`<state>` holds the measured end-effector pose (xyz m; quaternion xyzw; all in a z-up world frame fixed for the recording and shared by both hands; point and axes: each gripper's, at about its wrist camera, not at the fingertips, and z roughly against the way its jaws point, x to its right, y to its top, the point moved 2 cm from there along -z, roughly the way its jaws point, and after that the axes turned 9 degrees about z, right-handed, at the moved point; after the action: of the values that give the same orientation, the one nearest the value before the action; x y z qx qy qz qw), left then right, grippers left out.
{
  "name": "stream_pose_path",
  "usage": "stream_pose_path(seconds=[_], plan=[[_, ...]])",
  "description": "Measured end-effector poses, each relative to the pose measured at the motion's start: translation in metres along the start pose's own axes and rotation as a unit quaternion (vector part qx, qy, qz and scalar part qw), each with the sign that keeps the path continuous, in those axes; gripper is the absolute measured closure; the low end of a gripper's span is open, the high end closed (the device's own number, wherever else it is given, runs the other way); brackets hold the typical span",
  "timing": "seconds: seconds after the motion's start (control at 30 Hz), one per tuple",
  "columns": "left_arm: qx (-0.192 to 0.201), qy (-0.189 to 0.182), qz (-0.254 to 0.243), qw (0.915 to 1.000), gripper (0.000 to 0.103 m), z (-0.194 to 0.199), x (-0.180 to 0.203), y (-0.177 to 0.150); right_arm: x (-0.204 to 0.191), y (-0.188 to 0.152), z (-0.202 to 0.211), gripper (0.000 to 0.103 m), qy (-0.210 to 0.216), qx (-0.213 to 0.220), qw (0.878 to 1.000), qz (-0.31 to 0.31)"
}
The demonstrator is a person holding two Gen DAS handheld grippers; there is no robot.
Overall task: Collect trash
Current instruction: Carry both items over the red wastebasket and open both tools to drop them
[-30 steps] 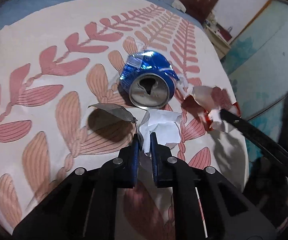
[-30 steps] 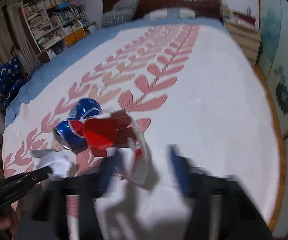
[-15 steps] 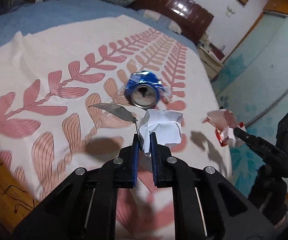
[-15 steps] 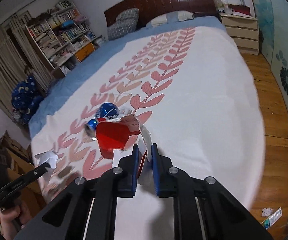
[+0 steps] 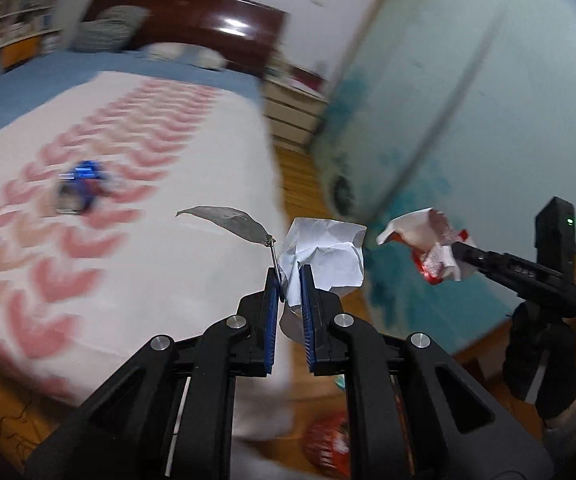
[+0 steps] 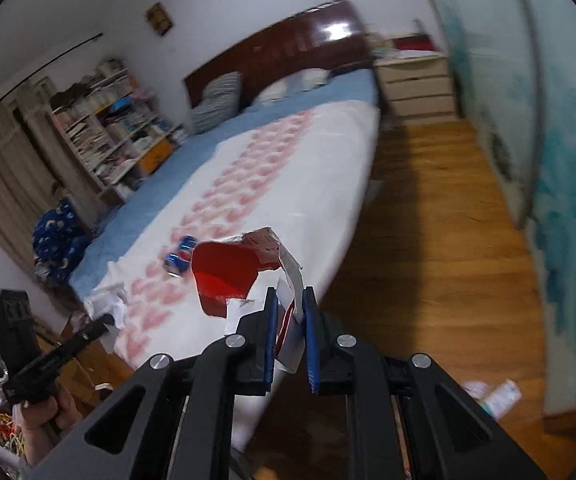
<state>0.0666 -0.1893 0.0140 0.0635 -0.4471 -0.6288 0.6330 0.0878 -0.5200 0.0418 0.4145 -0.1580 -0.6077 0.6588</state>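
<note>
A: Left wrist view first. Any writing or brand you can read?

B: None. The picture is smeared by motion. The left tool (image 5: 289,276) has its blue pads pressed together, pinching a crumpled white paper (image 5: 325,254) and the stem of a dry grey leaf (image 5: 230,224). Both hang in the air past the edge of the bed (image 5: 192,264).

A: What else is there?

B: A crushed blue can (image 5: 81,189) lies on the bedspread with pink leaf print, well apart from the tool. To the right, the right tool (image 5: 458,254) holds a red and white wrapper (image 5: 432,246) in front of a pale turquoise wall. A red and white object on the wooden floor (image 5: 300,172) shows low between the tool's arms, too blurred to name.

A: Now the right wrist view.

B: The right tool (image 6: 290,312) has just been closing and pinches the torn red and white wrapper (image 6: 230,276); its print is unreadable. The wrapper hides part of the bed (image 6: 288,184) behind it. The blue can (image 6: 179,257) sits on the bedspread just left of the wrapper in the picture, logo too small to read.

A: And around it?

B: A bookshelf (image 6: 108,120), a dark headboard, pillows, a pale dresser (image 6: 416,84). At lower left a hand (image 6: 44,412) grips the left tool (image 6: 110,322), white paper at its tip. Small litter (image 6: 496,394) lies on the floor by the wall.
</note>
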Motion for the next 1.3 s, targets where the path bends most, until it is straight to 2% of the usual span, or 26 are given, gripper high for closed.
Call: stream_pose_path(seconds=[0.07, 0.13, 0.17, 0.23, 0.27, 0.37, 0.4, 0.47, 0.5, 0.53, 0.57, 0.73, 0.8, 0.87, 0.93, 1.23, 1.27, 1.3], plan=[[-0.029, -0.022, -0.026, 0.9990, 0.092, -0.022, 0.033, -0.011, 0.044, -0.029, 0.029, 0.089, -0.027, -0.014, 0.999, -0.024], [-0.074, -0.039, -0.066, 0.9943, 0.092, -0.059, 0.077, -0.031, 0.079, -0.059, 0.048, 0.089, -0.055, -0.030, 0.997, -0.041], [-0.094, -0.047, -0.078, 0.9914, 0.092, -0.075, 0.093, -0.041, 0.100, -0.086, 0.058, 0.089, -0.082, -0.047, 0.994, -0.049], [-0.155, -0.068, -0.095, 0.9810, 0.092, -0.121, 0.126, -0.067, 0.129, -0.131, 0.067, 0.089, -0.116, -0.077, 0.988, -0.064], [-0.180, -0.073, -0.099, 0.9760, 0.092, -0.140, 0.138, -0.080, 0.148, -0.165, 0.071, 0.089, -0.120, -0.102, 0.983, -0.091], [-0.260, -0.067, -0.132, 0.9540, 0.092, -0.202, 0.168, -0.131, 0.182, -0.242, 0.075, 0.089, -0.132, -0.150, 0.968, -0.152], [-0.287, -0.063, -0.148, 0.9442, 0.092, -0.219, 0.175, -0.152, 0.189, -0.263, 0.074, 0.089, -0.135, -0.162, 0.963, -0.170], [-0.332, -0.062, -0.167, 0.9264, 0.092, -0.240, 0.181, -0.186, 0.207, -0.303, 0.075, 0.089, -0.136, -0.183, 0.951, -0.209], [-0.361, -0.063, -0.178, 0.9131, 0.092, -0.250, 0.184, -0.206, 0.211, -0.315, 0.074, 0.089, -0.135, -0.190, 0.947, -0.220], [-0.374, -0.063, -0.185, 0.9065, 0.092, -0.253, 0.185, -0.216, 0.218, -0.330, 0.074, 0.089, -0.132, -0.197, 0.943, -0.234], [-0.394, -0.061, -0.195, 0.8962, 0.092, -0.258, 0.184, -0.230, 0.215, -0.338, 0.071, 0.089, -0.130, -0.201, 0.941, -0.238], [-0.469, -0.046, -0.202, 0.8586, 0.092, -0.280, 0.180, -0.272, 0.220, -0.355, 0.058, 0.089, -0.119, -0.214, 0.937, -0.250], [-0.484, -0.029, -0.212, 0.8485, 0.092, -0.287, 0.176, -0.285, 0.222, -0.357, 0.051, 0.089, -0.119, -0.221, 0.936, -0.247], [-0.492, -0.018, -0.219, 0.8422, 0.092, -0.285, 0.174, -0.294, 0.218, -0.359, 0.042, 0.089, -0.122, -0.229, 0.934, -0.244], [-0.496, -0.008, -0.222, 0.8394, 0.092, -0.291, 0.172, -0.296, 0.217, -0.355, 0.030, 0.089, -0.124, -0.236, 0.932, -0.246], [-0.502, 0.000, -0.226, 0.8348, 0.092, -0.292, 0.171, -0.301, 0.222, -0.370, 0.014, 0.086, -0.125, -0.255, 0.922, -0.262], [-0.504, -0.001, -0.225, 0.8339, 0.088, -0.292, 0.170, -0.303, 0.223, -0.370, 0.014, 0.085, -0.127, -0.254, 0.919, -0.273], [-0.507, 0.001, -0.225, 0.8323, 0.081, -0.293, 0.169, -0.305, 0.225, -0.371, 0.015, 0.069, -0.126, -0.252, 0.917, -0.282]])
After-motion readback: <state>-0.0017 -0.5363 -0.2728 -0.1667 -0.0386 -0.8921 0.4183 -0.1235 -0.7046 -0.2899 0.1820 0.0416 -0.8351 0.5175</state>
